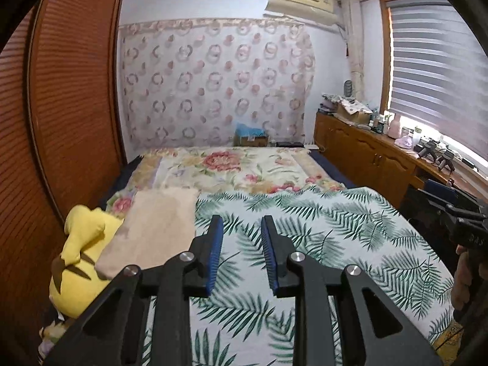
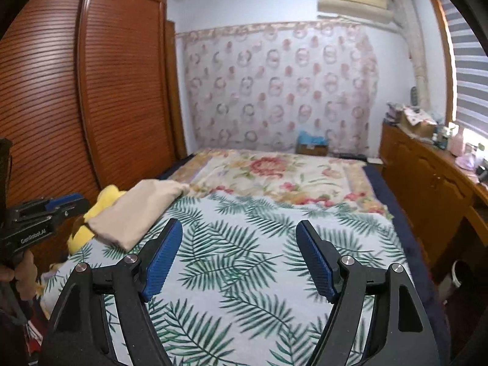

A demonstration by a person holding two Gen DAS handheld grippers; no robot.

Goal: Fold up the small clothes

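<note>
As it lies folded flat, beige garment: soft, light, limp; take by corner or edge. Left gripper jaws narrow, empty; right gripper wide, empty.

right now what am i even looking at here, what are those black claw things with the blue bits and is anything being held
There is no robot here. A person holds a hand-held two-finger gripper in each hand, and each picture comes from a wide-angle camera on one gripper, looking along its fingers.

In the left camera's view you see the left gripper, its blue pads a little apart with nothing between them. The right camera's view shows the right gripper, spread wide and also empty. Each view catches the other gripper at its edge.

Both hover over a bed with a palm-leaf sheet. At its left side a folded beige cloth lies partly on a yellow plush toy. Nothing is held.
</note>
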